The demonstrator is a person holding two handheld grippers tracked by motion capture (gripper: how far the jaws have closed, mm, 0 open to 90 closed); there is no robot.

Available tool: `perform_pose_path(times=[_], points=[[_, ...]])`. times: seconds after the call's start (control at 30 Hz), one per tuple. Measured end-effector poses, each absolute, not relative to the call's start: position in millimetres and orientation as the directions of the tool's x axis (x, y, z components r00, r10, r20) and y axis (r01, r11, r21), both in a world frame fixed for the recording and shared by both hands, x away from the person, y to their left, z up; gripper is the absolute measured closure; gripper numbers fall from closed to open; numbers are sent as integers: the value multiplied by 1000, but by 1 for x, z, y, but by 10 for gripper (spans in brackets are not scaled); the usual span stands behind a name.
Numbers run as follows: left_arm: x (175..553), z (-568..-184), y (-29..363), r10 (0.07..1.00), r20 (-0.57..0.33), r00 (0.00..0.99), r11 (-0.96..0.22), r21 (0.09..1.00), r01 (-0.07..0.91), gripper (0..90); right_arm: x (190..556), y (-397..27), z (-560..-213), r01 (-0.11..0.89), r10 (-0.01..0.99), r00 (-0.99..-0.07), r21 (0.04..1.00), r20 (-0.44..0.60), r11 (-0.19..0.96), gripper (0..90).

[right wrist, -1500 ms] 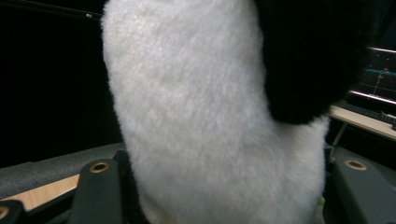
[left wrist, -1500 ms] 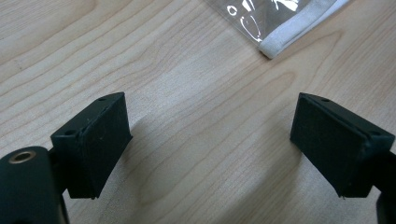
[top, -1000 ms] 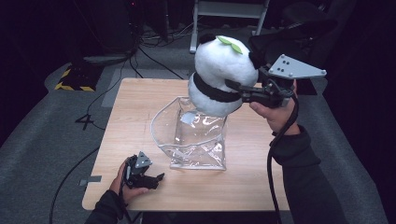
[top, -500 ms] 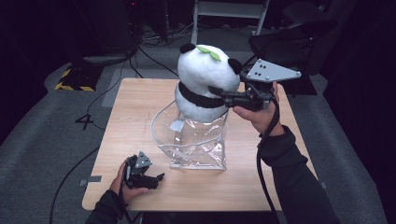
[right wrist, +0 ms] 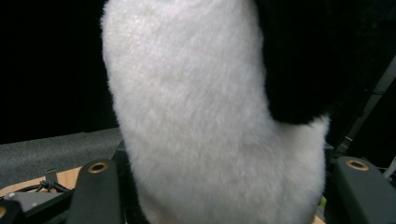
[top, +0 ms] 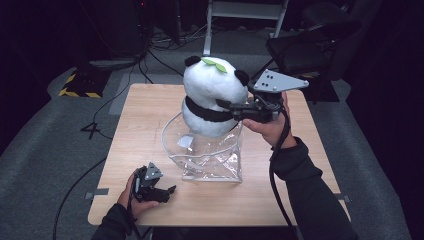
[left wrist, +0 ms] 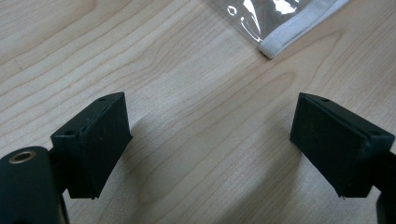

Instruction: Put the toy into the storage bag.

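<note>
Wooden table [top: 140,130] bears a clear plastic bag [top: 210,160].

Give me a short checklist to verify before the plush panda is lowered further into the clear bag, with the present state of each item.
1. Right hand-held gripper shut on the white and black plush panda toy: ok.
2. Panda's bottom inside the mouth of the clear plastic bag: ok.
3. Bag mouth open wide enough all round: cannot tell.
4. Bag steadied by the left hand-held gripper: not ok; it is open and rests on the light wooden table, apart from the bag.
5. Bag standing upright: ok.
</note>
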State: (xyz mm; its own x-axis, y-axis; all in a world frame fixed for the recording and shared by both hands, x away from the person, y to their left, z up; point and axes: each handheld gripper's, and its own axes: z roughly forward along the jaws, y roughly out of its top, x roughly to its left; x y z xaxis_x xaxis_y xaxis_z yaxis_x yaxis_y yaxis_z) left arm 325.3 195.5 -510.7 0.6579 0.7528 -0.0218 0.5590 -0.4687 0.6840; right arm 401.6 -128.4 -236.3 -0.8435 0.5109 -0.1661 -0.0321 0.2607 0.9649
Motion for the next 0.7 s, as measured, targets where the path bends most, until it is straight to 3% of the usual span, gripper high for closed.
perform_pose_path(times=[0.7], points=[[325,-511,196,752,-19,659,-471,684,557,122,406,-128,-259,10,499,-855,958,-141,287,367]])
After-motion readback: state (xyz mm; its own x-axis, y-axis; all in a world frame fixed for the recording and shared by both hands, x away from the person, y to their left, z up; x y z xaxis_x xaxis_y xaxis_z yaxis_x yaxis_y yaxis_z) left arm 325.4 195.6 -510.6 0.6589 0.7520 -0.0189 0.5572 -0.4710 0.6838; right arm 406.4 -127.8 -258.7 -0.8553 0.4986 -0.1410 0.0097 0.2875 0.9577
